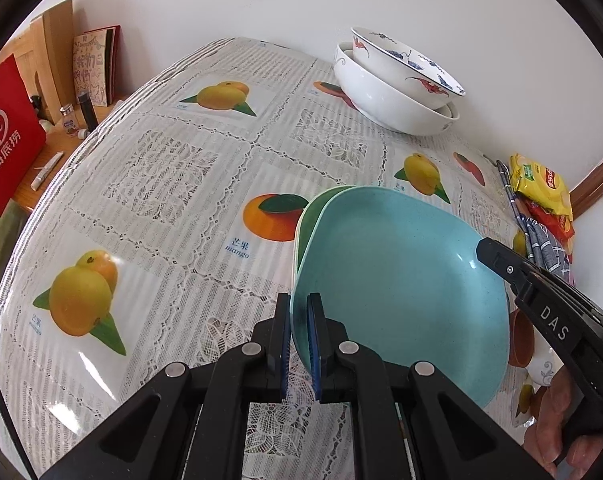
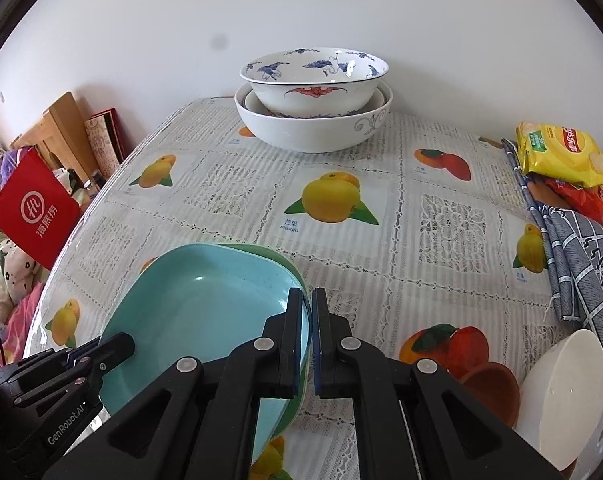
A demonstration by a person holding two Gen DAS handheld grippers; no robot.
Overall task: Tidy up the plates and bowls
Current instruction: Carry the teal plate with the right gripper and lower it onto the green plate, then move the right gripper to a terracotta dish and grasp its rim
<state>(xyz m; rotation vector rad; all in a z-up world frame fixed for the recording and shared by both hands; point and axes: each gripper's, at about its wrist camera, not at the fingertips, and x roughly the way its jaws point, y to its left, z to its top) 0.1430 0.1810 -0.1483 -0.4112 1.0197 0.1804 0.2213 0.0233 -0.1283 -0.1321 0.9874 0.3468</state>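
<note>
Light blue plate (image 1: 401, 280) nested on a green plate (image 1: 313, 216), both tilted and held above the tablecloth (image 1: 181, 160) toward its near edge. Left gripper (image 1: 299, 320) clamped tight on the left rim of the pair; right gripper (image 2: 307, 320) likewise pinched on the right rim, one finger inside the blue plate, one outside. Farther back, by the wall at the far edge: a crane-patterned bowl (image 2: 313, 80) stacked inside a larger white bowl (image 2: 313, 128). At the near right corner, a small brown bowl (image 2: 493, 388) just beside a white bowl (image 2: 561, 392). Along the right edge, a blue checked cloth (image 2: 573, 248) and a yellow chip bag (image 2: 561, 152). Off the left edge, a red paper bag (image 2: 33, 208) and wooden boards (image 1: 53, 48) against the wall.
</note>
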